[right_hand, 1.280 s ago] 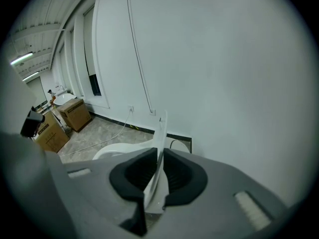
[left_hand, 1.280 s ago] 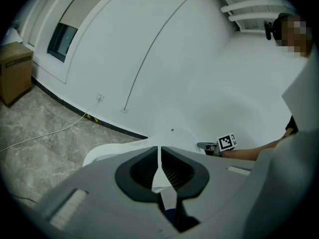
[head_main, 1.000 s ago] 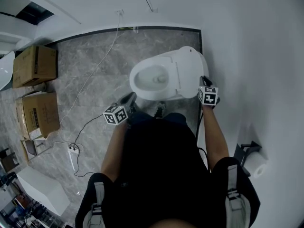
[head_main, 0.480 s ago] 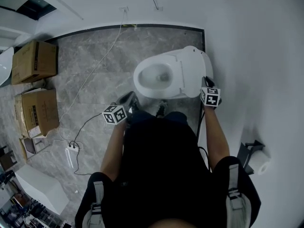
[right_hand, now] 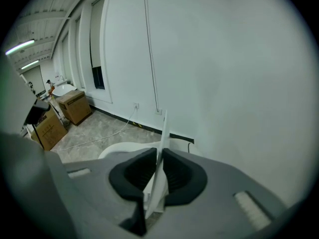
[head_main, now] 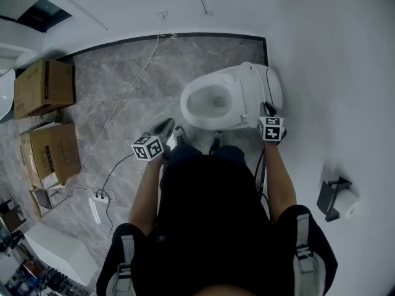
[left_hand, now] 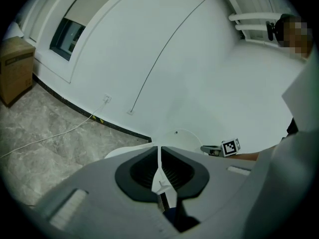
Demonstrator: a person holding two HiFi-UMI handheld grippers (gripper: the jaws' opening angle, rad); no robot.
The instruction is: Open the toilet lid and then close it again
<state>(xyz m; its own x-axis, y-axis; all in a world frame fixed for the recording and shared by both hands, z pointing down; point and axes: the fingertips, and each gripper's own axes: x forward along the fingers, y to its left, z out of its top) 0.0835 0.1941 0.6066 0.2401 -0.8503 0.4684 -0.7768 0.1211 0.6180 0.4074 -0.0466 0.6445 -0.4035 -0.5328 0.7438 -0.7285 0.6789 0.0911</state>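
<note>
Head view shows one toilet (head_main: 237,103) on the grey marble floor (head_main: 117,113). Its bowl lies open and its one lid (head_main: 272,85) is raised toward the white wall. Two cardboard boxes (head_main: 43,86) (head_main: 52,154) stand well apart from it along the left side. One white cable (head_main: 133,82) trails across the floor. There are two grippers. The right gripper (head_main: 268,111) is at the lid's near edge, and in the right gripper view its jaws sit narrowly on the thin white rim of the lid (right_hand: 162,143). They have just been easing open, with the rim between the pads. The left gripper (head_main: 165,128) hangs beside the bowl, apart from it, its jaws closed to a thin slit. One paper roll (head_main: 347,203) hangs on the wall at the right. Compared with a second ago, the lid looks narrower and steeper, closer to the wall, and the right gripper has kept to its edge.
</note>
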